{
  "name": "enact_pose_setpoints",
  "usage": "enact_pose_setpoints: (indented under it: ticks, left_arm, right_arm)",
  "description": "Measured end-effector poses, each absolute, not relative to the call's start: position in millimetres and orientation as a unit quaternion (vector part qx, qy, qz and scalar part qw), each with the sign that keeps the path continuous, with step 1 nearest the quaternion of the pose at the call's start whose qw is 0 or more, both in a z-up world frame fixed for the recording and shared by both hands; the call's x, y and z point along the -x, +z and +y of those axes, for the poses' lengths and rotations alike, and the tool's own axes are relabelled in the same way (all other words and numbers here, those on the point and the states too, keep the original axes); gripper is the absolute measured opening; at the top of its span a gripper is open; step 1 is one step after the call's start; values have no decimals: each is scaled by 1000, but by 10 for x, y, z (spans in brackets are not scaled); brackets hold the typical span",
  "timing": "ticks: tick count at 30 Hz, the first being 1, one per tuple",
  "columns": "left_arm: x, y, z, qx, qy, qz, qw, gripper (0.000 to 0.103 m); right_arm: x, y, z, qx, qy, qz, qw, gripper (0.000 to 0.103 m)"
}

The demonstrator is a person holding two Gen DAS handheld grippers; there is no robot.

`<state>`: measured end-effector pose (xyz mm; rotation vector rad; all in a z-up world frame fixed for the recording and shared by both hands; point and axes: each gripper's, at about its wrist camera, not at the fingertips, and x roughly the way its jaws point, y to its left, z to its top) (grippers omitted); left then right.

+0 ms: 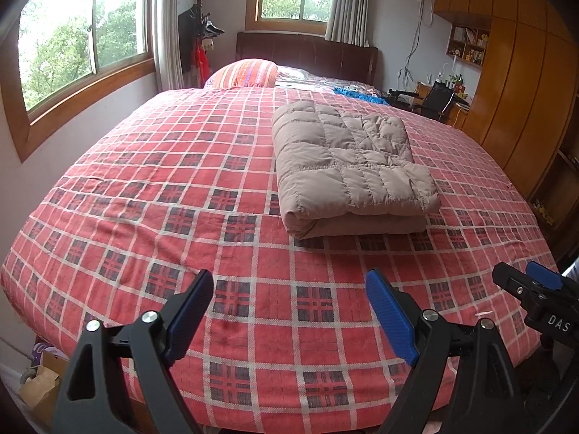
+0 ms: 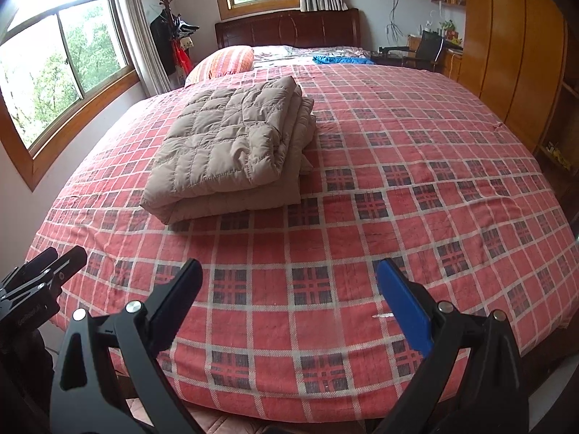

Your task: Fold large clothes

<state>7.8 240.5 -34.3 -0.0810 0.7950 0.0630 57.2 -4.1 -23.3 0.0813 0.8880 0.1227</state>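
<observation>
Seemingly done | quilted coat (image 1: 347,166) folded on bed (image 1: 152,188) at 12 o'clock | left gripper (image 1: 289,311), right gripper (image 2: 289,300) fingers spread, empty | only square loose edges gently.

**Bedroom around the bed**

A red plaid bedspread (image 1: 224,188) covers the bed, with an orange striped pillow (image 1: 244,72) at its head against a dark wooden headboard (image 1: 307,52). A blue cloth (image 1: 356,94) lies near the far right edge of the bed. Two wood-framed windows (image 1: 87,36) show green trees, with pale curtains (image 1: 347,3) beside them. A coat rack (image 1: 201,25) stands in the corner. A tall wooden wardrobe (image 1: 521,72) lines the right wall, next to a cluttered desk (image 1: 434,96). A cardboard box (image 1: 39,387) sits on the floor.
</observation>
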Motion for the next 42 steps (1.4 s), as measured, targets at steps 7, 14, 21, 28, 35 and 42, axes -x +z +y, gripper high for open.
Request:
enact_pose_setpoints:
  ticks: [7,14,21,28,35,42]
  left_arm:
    - [-63,-347,2400,38,32,386,921,86]
    - [-62,-344,2397,36,32,385,922,86]
    - [-58,-345,2389,36,32,385,921,86]
    - [-55,-344,2386,36,31,385,922,86]
    - [-52,-348,2383,36,31,385,922,86]
    - [-57,-349,2389,34,30,385,922,86]
  right_arm:
    - [-568,-219,-31,-39,55,428,901,97]
    - [-599,-260,-29,-41,50,438,897,97]
    - [-595,-262,-17,-42,50,438,897,97]
    - [-603,-266,-23,-41,52,438,896,97]
    - [-604,-269,-23,-41,51,438,897,97]
    - [-595,-267,-12,-37,42,434,899,97]
